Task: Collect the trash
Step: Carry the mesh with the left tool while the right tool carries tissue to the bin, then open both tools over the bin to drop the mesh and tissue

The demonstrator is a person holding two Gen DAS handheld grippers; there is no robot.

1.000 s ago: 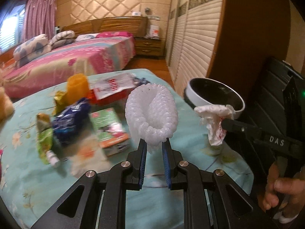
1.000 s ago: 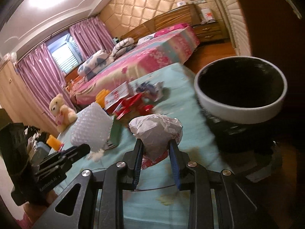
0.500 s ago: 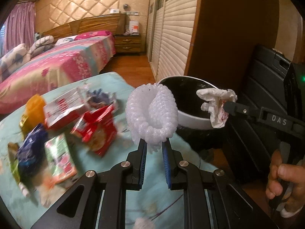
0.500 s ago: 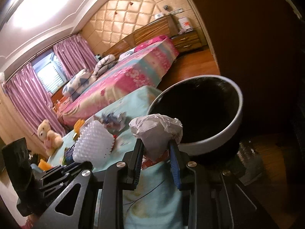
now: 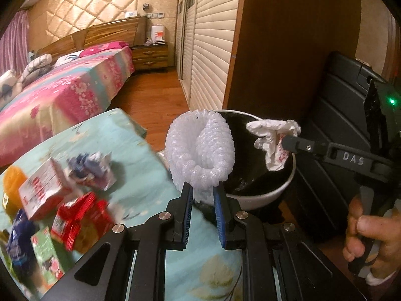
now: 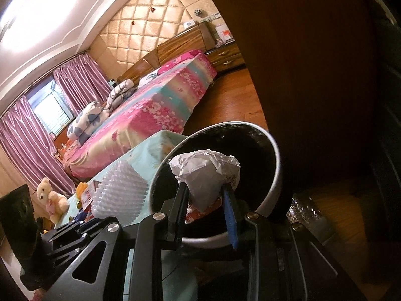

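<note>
My left gripper is shut on a white foam net sleeve and holds it at the near rim of the trash bin, white-rimmed with a black liner. My right gripper is shut on a crumpled white paper wad with red marks, held over the bin's opening. The right gripper also shows in the left wrist view with the wad. The sleeve shows in the right wrist view.
Snack wrappers and small boxes lie on the turquoise floral tablecloth to the left. A black case stands behind the bin by a wooden wardrobe. A bed lies beyond.
Both grippers have swung right from over the table toward the bin. The paper wad now hangs over the bin's opening and the foam sleeve has reached its rim.
</note>
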